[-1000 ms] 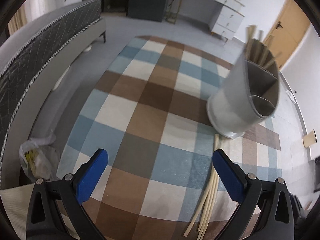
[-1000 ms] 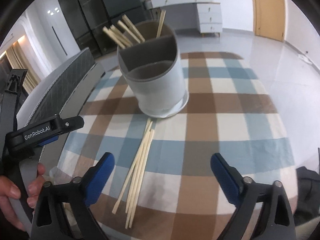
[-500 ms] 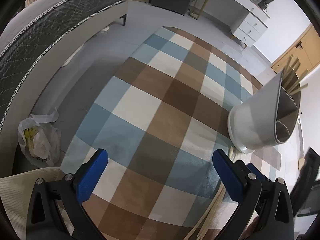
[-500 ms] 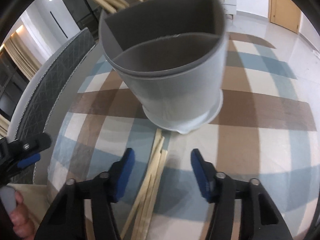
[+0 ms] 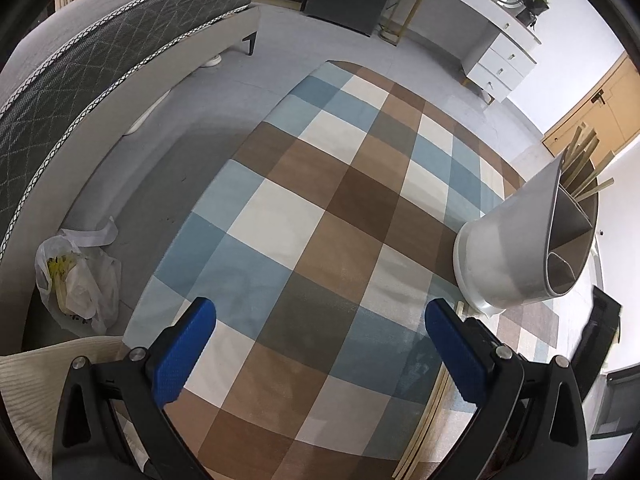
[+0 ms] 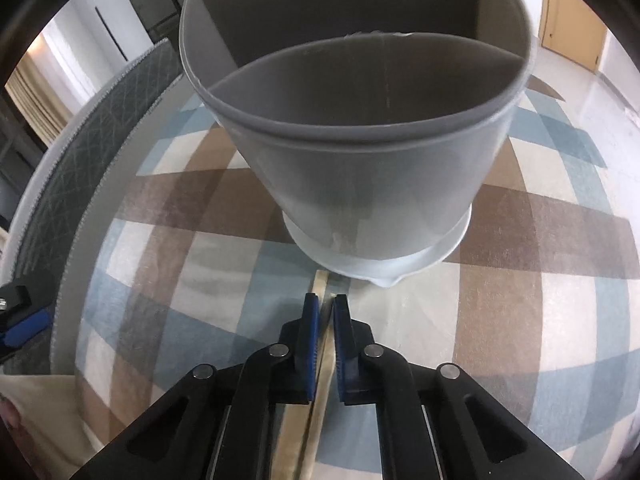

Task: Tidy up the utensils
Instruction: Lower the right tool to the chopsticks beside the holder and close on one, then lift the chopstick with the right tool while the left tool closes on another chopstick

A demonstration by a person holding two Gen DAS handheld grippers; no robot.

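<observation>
Your right gripper (image 6: 327,306) has just been closing and its blue pads are now pinched narrow on a wooden chopstick (image 6: 320,364), near the end that lies closest to the grey utensil holder (image 6: 360,152). The stick runs back under the gripper toward you, flat on the checked rug (image 6: 540,280). At least one more stick lies alongside it (how many the pads actually caught I can't tell, the fingers hide it).

Your left gripper (image 5: 320,344) hangs wide open over bare rug, nothing between its pads. The holder stands upright off to its right, and the loose chopsticks (image 5: 430,412) show past its right finger.

Where things go: the holder is split by dividers. The near compartment in the right wrist view looks empty, and chopsticks already standing in the holder (image 5: 580,168) poke out of a far one, so that far pocket is probably your target.

To do this step well:
- Check the pinch before you lift. You hold near one end, so the long tail will droop or swing; raise slowly and let it hang.
- Lift clear of the neighbouring sticks so you don't drag them along.
- Go up high enough to clear the rim, since the holder sits right in front of your fingers and a low swing could knock it.
- Tip the stick upright over the far compartment, lower end in first, then open.
- Left gripper is free; brace the holder wall if it looks tippy.
</observation>
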